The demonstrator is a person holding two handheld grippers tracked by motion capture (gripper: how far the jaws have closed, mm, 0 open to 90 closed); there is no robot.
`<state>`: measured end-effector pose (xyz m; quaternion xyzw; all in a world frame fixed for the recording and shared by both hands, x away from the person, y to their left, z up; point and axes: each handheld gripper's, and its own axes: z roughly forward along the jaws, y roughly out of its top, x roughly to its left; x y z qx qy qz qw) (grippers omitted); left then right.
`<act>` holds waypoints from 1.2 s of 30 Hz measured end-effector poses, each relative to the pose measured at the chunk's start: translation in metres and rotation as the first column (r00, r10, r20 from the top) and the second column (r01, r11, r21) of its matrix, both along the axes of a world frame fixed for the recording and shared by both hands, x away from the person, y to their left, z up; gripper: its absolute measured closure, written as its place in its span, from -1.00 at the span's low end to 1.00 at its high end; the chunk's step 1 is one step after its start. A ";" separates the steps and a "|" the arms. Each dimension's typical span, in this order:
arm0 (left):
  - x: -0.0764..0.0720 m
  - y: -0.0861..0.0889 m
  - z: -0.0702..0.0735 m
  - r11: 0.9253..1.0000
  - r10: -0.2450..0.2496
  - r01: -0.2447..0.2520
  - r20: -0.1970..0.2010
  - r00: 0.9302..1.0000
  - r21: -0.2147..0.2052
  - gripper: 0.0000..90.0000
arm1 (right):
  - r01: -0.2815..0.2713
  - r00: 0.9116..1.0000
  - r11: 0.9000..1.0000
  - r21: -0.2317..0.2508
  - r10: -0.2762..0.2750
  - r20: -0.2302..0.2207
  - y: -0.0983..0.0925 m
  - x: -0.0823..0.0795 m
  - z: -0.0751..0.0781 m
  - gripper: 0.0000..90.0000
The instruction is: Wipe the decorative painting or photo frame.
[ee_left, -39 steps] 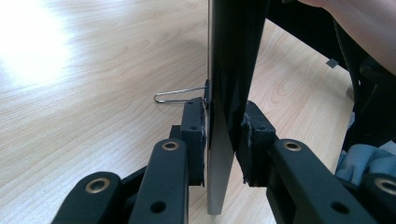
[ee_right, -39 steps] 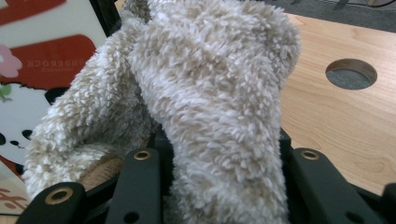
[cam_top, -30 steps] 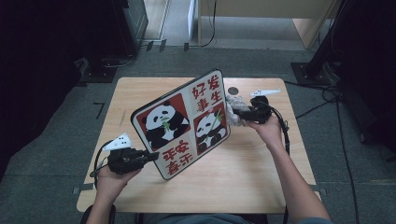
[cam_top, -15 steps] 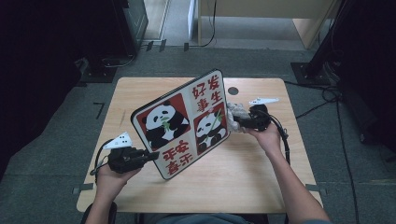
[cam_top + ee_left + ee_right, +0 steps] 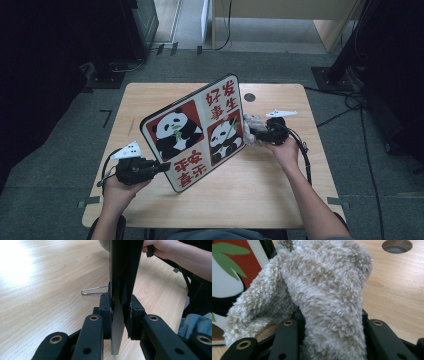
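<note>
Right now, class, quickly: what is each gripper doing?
Left gripper: shut on the edge of the square panda picture board.
Right gripper: shut on the fluffy beige cloth, beside the board.

A light wooden counter stands on a grey floor. It has a round hole near its far edge. Black cables lie on the floor at the right.

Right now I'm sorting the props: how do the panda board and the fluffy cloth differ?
The panda board is flat, rigid and printed red and white; the fluffy cloth is soft, plain beige and bunched. The board stands tilted on edge and looks far larger than the cloth. Each is clamped in a gripper: left gripper, right gripper.
</note>
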<state>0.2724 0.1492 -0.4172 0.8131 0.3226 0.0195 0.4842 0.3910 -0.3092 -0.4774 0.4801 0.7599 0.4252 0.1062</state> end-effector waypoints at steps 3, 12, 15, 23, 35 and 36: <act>0.000 0.000 0.000 1.000 0.000 0.000 -0.004 1.000 -0.001 0.73 | 0.003 1.000 1.000 -0.013 -0.003 0.006 0.000 -0.001 -0.005 0.36; 0.002 0.000 0.000 1.000 -0.004 0.004 -0.003 1.000 -0.002 0.73 | 0.030 0.999 1.000 -0.007 -0.030 -0.031 0.000 -0.004 -0.012 0.38; 0.002 0.000 0.000 1.000 -0.006 0.006 -0.003 1.000 -0.004 0.73 | 0.034 0.999 0.999 -0.010 -0.035 -0.035 0.000 -0.004 -0.012 0.38; 0.002 0.001 0.000 1.000 -0.006 0.006 -0.003 1.000 -0.003 0.73 | 0.057 0.998 0.998 -0.015 -0.057 0.029 -0.009 -0.006 0.002 0.39; 0.002 0.001 0.000 1.000 -0.007 0.007 0.000 1.000 -0.001 0.73 | 0.117 0.989 0.993 -0.021 -0.115 0.092 -0.035 -0.012 0.016 0.38; 0.002 0.001 0.000 1.000 -0.007 0.007 0.001 1.000 0.000 0.73 | 0.130 0.988 0.991 -0.021 -0.127 0.090 -0.039 -0.011 0.016 0.38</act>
